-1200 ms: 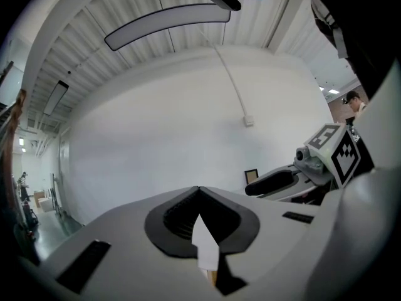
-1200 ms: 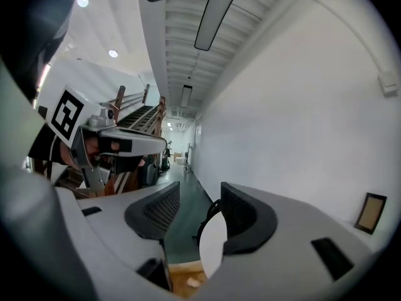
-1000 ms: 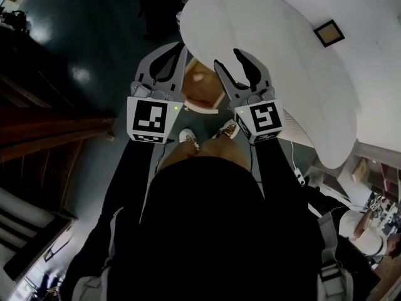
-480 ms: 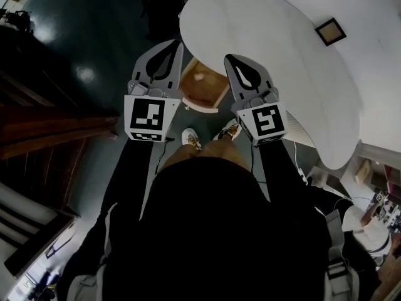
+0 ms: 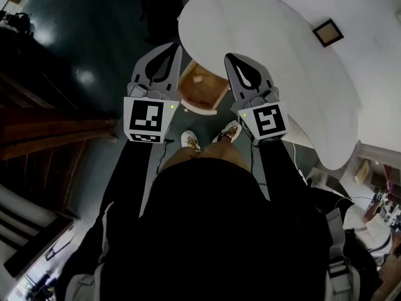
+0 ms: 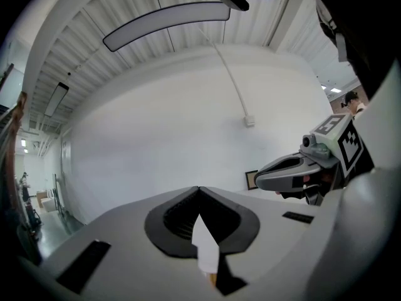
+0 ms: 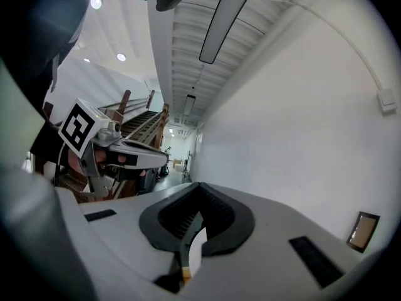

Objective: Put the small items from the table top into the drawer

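Observation:
In the head view my left gripper (image 5: 175, 46) and right gripper (image 5: 230, 58) are held side by side above an open wooden drawer (image 5: 202, 93). The drawer sticks out from under the round white table (image 5: 269, 42), and a pale patch lies inside it. Both grippers are shut with nothing between the jaws, as the left gripper view (image 6: 199, 190) and the right gripper view (image 7: 200, 185) also show. A small dark-framed square item (image 5: 329, 32) lies on the table top far to the right, also visible as a small frame (image 7: 364, 231) in the right gripper view.
Dark glossy floor (image 5: 94, 49) spreads to the left of the table. A wooden staircase (image 5: 50, 137) runs along the left edge. The person's shoes (image 5: 190, 140) stand just in front of the drawer. A dark object (image 5: 161, 2) stands on the floor behind the table.
The right gripper's jaws stood apart a second ago and are now closed together, empty. Both grippers have barely shifted over the drawer.

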